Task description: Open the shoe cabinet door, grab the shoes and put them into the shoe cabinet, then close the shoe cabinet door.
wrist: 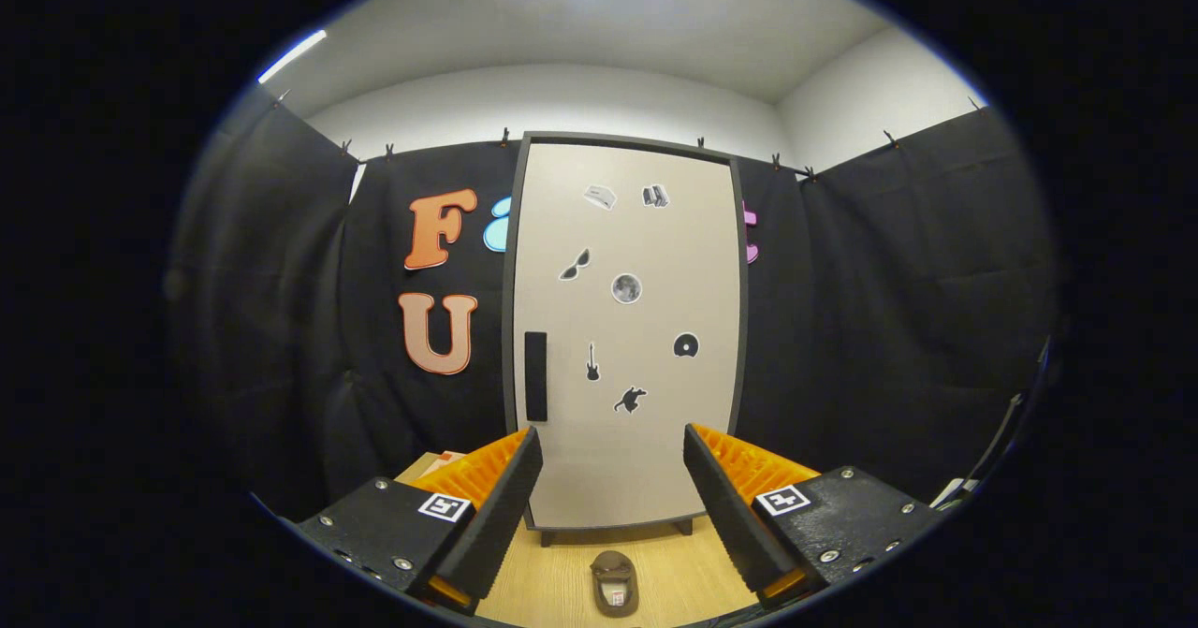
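A tall shoe cabinet [625, 328] stands straight ahead on short legs against the booth wall. Its pale door is shut, dotted with small stickers, and has a dark vertical handle [535, 376] near its left edge. A brown shoe [614, 583] lies on the wooden floor [674, 572] in front of the cabinet, low between my fingers and toe toward the door. My gripper [613, 460] is open, its fingers spread wide with nothing between them, well short of the door.
Black cloth walls close in on the left, right and behind the cabinet. A white ceiling with light panels is above. Some orange-pink flat thing [447, 462] peeks out by the left finger on the floor.
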### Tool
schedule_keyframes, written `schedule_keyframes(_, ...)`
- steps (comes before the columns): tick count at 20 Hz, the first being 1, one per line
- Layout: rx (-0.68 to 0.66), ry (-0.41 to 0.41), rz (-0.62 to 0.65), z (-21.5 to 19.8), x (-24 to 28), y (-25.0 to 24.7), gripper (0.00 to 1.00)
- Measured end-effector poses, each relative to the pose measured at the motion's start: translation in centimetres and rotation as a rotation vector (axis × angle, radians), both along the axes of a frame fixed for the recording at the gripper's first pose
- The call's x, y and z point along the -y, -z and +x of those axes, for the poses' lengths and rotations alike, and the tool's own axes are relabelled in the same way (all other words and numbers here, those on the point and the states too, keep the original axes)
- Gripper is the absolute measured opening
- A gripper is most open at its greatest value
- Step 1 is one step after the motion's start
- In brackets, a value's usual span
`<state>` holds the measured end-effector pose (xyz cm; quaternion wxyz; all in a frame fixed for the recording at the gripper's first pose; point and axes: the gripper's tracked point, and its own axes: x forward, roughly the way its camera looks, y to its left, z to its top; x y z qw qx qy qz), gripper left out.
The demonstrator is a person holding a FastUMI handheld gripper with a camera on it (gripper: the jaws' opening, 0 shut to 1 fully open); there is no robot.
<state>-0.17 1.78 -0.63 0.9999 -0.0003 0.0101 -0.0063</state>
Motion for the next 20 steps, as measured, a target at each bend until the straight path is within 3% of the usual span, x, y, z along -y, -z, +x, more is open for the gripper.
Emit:
schedule_keyframes(7,-0.018,-0.057,0.012,2.8,-3.2,0.5,0.95)
schedule_keyframes(20,-0.04,-0.176,0.007,12.4,-9.3,2.1,0.95)
